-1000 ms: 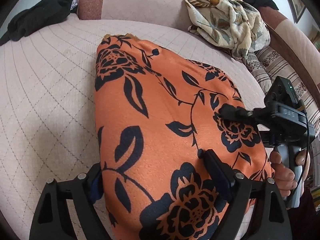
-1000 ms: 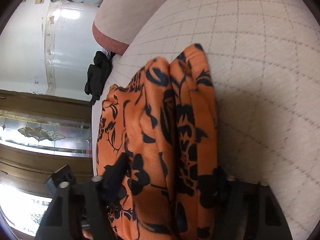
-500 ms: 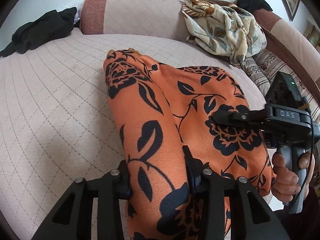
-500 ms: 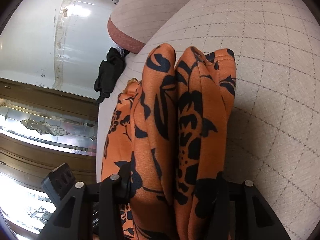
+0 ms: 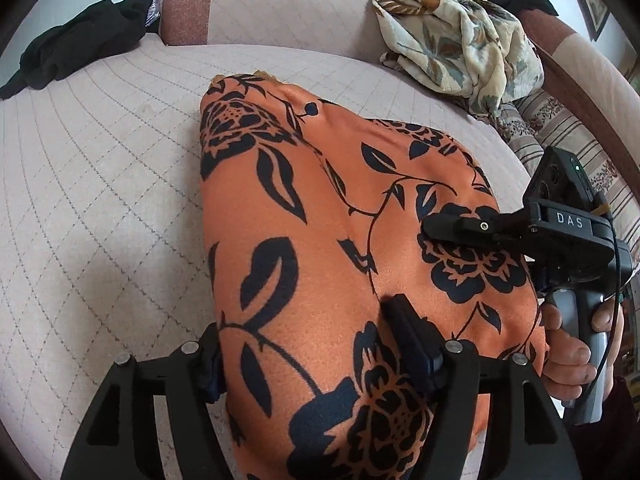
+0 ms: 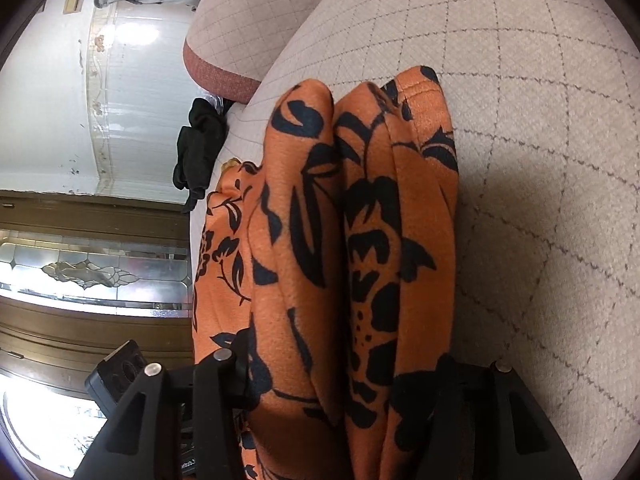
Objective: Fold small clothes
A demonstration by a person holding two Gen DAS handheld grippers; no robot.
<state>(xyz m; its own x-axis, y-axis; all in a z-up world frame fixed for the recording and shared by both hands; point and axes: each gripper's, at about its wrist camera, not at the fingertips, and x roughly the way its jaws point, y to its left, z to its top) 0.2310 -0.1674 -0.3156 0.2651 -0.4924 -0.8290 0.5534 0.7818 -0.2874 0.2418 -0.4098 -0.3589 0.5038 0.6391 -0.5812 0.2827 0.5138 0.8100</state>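
An orange garment with black flowers (image 5: 320, 240) lies folded on the quilted couch seat (image 5: 100, 200). My left gripper (image 5: 312, 344) is shut on its near edge, with thick folds between the fingers. My right gripper (image 6: 340, 372) is shut on the garment (image 6: 352, 240) at its right side, with two bunched folds between the fingers. The right gripper also shows in the left wrist view (image 5: 444, 226), with one finger lying on top of the cloth and a hand on its handle.
A black cloth (image 5: 80, 44) lies at the back left of the seat. A cream floral blanket (image 5: 460, 32) is heaped at the back right. A striped cushion (image 5: 560, 128) sits to the right. The couch back (image 5: 280, 4) runs behind.
My left gripper has spread a little and the cloth between its fingers is wider than half a second ago. The garment lies flatter. The right gripper keeps its hold.
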